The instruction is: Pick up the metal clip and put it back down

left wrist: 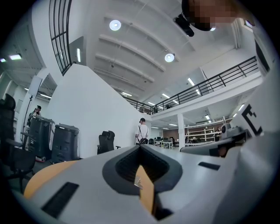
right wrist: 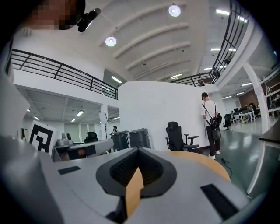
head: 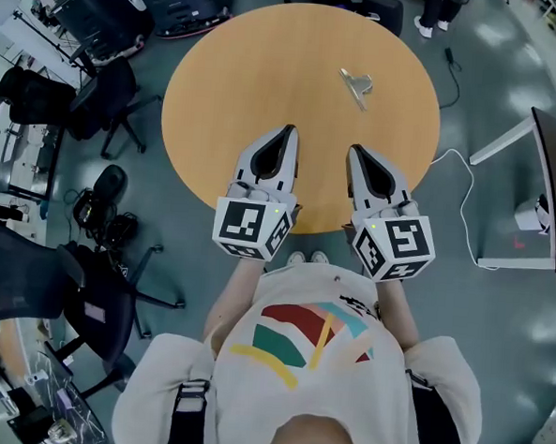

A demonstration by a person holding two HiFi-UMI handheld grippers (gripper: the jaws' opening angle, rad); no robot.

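Head view: a round wooden surface [head: 259, 74] seen from above.
Task thing: the metal clip [head: 356, 84] lies on the surface's far right part, nothing touching it.
Left side: left tongs [head: 289, 131] closed tip to tip, empty, over the near part.
Right side: right tongs [head: 355, 150] closed tip to tip, empty, well short of the metal clip.

Round table [head: 268, 84], office chairs [head: 111, 103], perhaps cable [head: 465, 195]
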